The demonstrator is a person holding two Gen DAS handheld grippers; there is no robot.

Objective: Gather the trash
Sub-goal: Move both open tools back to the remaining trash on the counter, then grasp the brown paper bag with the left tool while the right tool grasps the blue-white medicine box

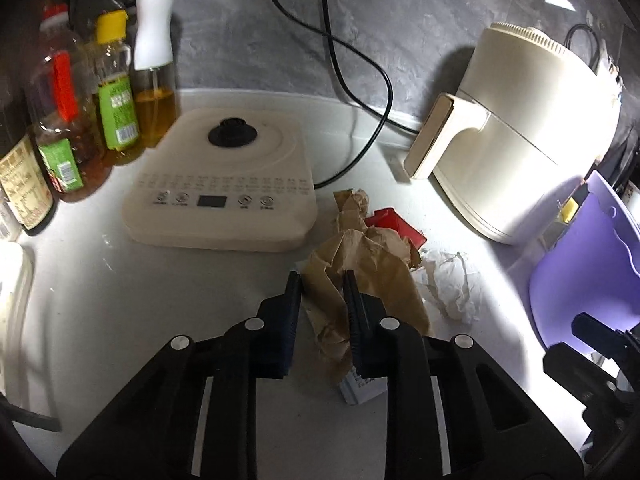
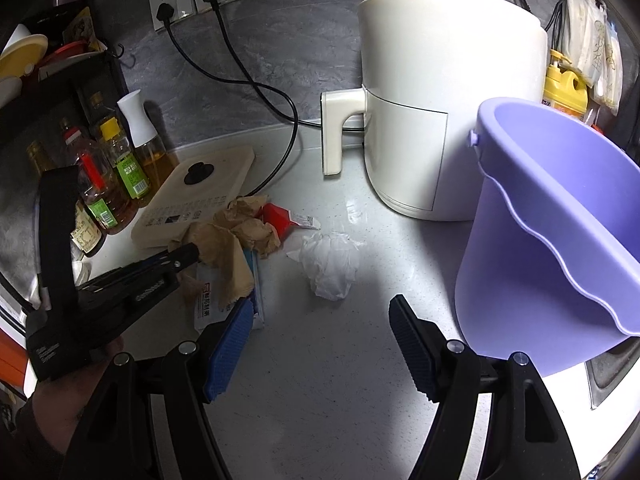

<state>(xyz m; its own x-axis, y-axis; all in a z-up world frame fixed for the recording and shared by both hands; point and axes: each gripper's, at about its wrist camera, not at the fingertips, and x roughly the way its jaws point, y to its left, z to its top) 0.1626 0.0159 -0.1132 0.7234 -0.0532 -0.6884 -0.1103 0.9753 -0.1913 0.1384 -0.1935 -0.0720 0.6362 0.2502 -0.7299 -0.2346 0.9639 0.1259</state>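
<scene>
The left gripper (image 1: 320, 280) is angled down at the white countertop (image 1: 100, 300), and its jaws are drawn in narrow around a fold of crumpled brown paper (image 1: 360, 256). The paper fills the gap between the two blue pads (image 1: 292, 312); both pads appear to press on it, and the rest of the sheet spreads ahead of and to the right of the fingertips. A small printed packet (image 1: 360, 390) lies under the paper, beside the right finger. A red wrapper (image 1: 394, 224) is located beyond the paper, and a crumpled white tissue (image 1: 452, 284) is located to the right of it. A cream induction cooker (image 1: 220, 188) is positioned ahead and to the left, with a row of oil bottles (image 1: 116, 92) further left. A cream air fryer (image 1: 520, 132) is positioned ahead to the right.

The right gripper (image 2: 322, 320) is held with its jaws wide apart, and nothing is gripped between them. The white tissue (image 2: 330, 268) lies on the counter just ahead of the open fingers, clear of both pads. A lilac bucket (image 2: 560, 220) is positioned immediately to the right of this gripper, tilted with its mouth turned toward the camera. The left gripper (image 2: 192, 254) is seen to the left, held by a person's hand (image 2: 60, 400)
</scene>
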